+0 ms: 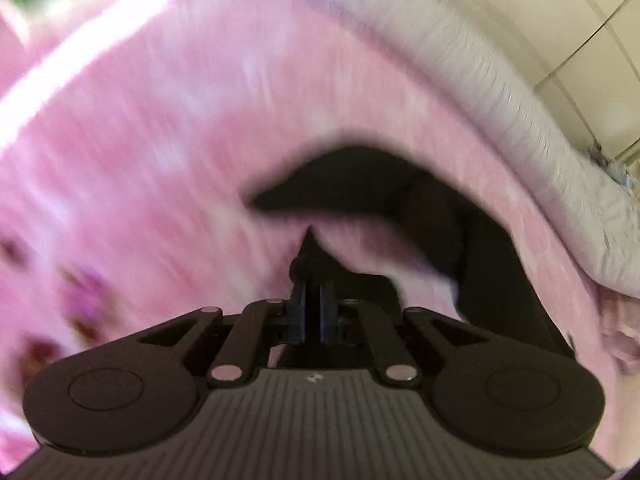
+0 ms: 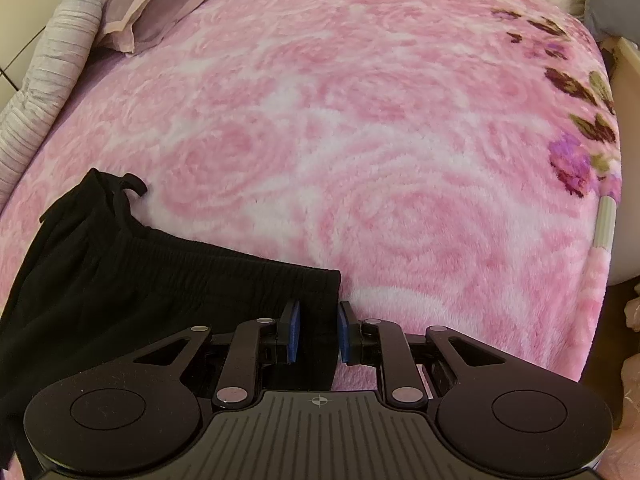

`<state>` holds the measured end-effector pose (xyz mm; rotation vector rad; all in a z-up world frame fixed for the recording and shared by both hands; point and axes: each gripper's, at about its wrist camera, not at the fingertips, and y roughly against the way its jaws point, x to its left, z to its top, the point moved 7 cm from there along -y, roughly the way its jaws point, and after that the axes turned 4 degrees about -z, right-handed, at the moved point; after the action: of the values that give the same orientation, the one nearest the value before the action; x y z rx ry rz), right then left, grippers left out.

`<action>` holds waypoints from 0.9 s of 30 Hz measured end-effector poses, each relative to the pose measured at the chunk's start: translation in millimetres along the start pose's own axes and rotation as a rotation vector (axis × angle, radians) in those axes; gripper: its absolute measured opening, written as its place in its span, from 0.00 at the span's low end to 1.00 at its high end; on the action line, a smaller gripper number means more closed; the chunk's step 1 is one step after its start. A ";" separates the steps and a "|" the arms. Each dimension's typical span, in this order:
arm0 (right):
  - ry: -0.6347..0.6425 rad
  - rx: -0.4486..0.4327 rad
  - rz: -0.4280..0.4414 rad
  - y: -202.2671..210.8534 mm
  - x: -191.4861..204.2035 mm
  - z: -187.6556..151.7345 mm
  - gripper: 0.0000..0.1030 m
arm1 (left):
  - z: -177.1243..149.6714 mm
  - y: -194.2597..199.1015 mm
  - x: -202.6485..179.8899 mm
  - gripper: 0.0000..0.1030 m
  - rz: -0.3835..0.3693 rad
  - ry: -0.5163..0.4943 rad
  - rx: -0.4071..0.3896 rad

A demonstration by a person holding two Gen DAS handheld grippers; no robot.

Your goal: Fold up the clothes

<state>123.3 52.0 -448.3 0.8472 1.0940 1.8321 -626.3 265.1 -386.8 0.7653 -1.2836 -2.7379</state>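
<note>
A black garment (image 2: pixel 140 280) with an elastic waistband and a drawstring (image 2: pixel 134 184) lies at the near left of a pink flowered blanket (image 2: pixel 360 140). My right gripper (image 2: pixel 319 320) is shut on the waistband's right corner, which fills the gap between the blue pads (image 2: pixel 294 332). The left wrist view is blurred. There my left gripper (image 1: pixel 312 292) is shut, with a black point of cloth sticking up from between its fingers. The rest of the black garment (image 1: pixel 360 184) arches above it and hangs down to the right over the pink blanket (image 1: pixel 160 140).
A mauve pillow (image 2: pixel 160 12) lies at the far left of the bed. A grey ribbed quilt (image 2: pixel 52 60) runs along the bed's left edge, and the same grey quilt (image 1: pixel 500 100) borders pale tiles (image 1: pixel 560 20). The blanket's right edge (image 2: pixel 604 220) drops off beside dark flower prints.
</note>
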 end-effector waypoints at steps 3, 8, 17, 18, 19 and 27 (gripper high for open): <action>-0.003 0.000 0.006 0.2 -0.6 -1.0 0.17 | 7.1 42.7 41.3 0.12 0.139 0.051 -0.115; -0.021 0.004 0.025 1.4 -2.5 -2.7 0.18 | -30.8 39.1 126.9 0.15 0.327 0.216 0.056; -0.097 0.066 0.127 5.8 -16.2 -6.5 0.18 | -37.8 40.0 138.8 0.25 0.250 0.362 -0.003; -0.099 0.066 0.136 6.3 -16.8 -7.3 0.19 | -35.1 35.1 132.7 0.24 0.266 0.315 0.001; -0.097 0.064 0.143 6.8 -16.8 -8.1 0.19 | -31.8 29.4 126.3 0.14 0.286 0.255 0.012; 0.022 -0.040 0.139 27.2 -11.8 -6.3 0.06 | -22.1 33.5 90.5 0.06 0.432 -0.164 -0.020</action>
<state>114.9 31.5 -427.7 0.9005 1.0304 1.9758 -702.3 207.1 -412.5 0.2259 -1.2664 -2.4922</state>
